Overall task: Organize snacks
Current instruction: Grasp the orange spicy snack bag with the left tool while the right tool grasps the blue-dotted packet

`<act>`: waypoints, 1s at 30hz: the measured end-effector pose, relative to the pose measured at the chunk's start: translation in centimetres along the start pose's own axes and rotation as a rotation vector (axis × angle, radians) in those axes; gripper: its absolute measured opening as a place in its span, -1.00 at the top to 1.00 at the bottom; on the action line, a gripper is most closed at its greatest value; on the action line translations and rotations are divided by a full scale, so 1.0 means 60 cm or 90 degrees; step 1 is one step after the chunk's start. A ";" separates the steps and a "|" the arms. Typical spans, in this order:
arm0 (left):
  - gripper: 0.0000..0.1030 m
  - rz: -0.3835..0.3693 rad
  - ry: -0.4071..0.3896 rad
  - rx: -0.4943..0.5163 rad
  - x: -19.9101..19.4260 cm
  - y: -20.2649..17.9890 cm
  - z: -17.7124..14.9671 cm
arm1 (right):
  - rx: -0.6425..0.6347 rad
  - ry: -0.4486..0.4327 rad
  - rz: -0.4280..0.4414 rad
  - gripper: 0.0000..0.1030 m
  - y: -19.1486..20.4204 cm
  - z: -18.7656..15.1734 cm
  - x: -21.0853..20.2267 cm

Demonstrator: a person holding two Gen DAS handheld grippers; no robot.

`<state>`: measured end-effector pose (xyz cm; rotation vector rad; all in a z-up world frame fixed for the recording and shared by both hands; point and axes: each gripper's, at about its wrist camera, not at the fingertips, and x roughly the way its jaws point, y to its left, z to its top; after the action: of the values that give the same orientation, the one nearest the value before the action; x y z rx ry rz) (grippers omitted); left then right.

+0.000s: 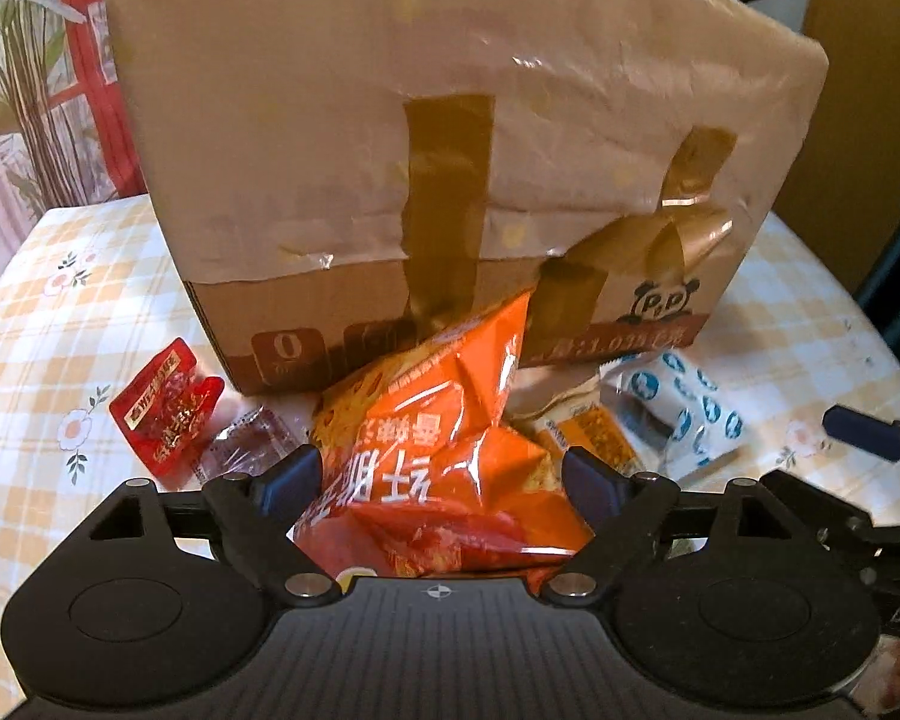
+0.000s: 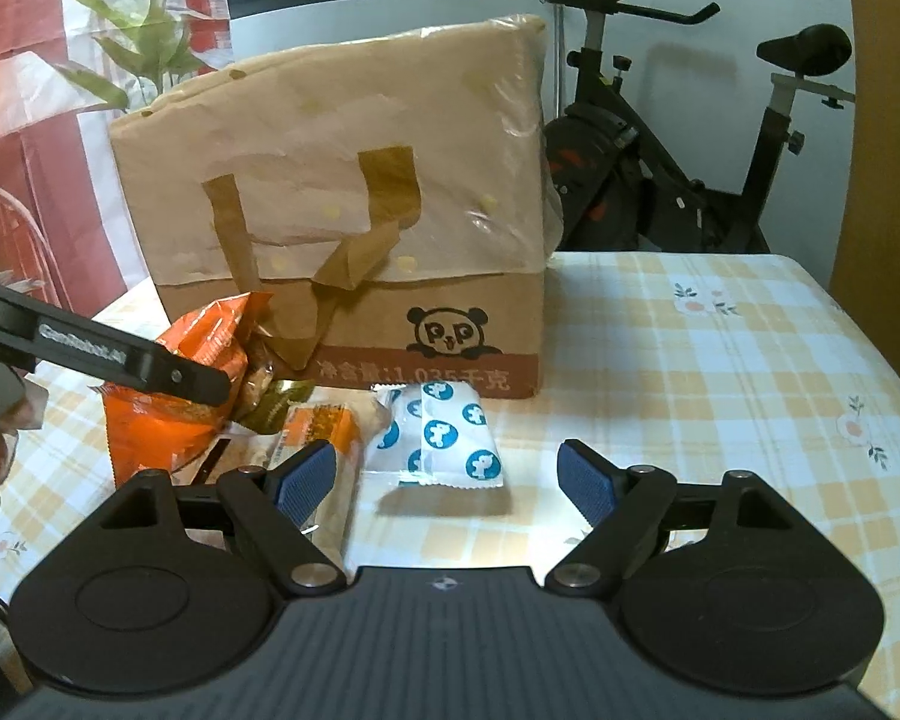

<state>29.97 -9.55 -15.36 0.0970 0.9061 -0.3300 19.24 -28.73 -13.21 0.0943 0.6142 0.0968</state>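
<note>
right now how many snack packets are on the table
5 visible: orange bag between the left claw fingers, red packet and clear one leftward, tan-orange packet, blue-dotted white packet. More may hide behind the box.

The orange snack bag [image 1: 450, 468] hides the cardboard box's [image 1: 390, 150] lower front, whose top runs off-frame

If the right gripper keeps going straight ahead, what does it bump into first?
Most likely the white snack packet with blue round logos, lying just ahead between the right gripper's open jaws. The tall taped cardboard box stands behind it.
</note>
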 end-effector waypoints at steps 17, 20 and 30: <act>-0.23 0.006 -0.116 0.020 -0.070 0.018 -0.031 | 0.005 0.017 -0.009 -0.57 -0.010 -0.005 0.017; -0.23 -0.003 -0.142 -0.006 -0.095 0.029 -0.039 | 0.003 0.014 -0.003 -0.57 -0.008 0.000 0.027; -0.24 0.019 -0.203 -0.146 -0.153 0.084 -0.088 | -0.043 -0.008 -0.011 -0.44 0.011 0.031 0.107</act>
<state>22.38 -1.40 -11.66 -0.1496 0.6206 -0.2045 25.49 -27.42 -15.30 0.0247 0.5987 0.1000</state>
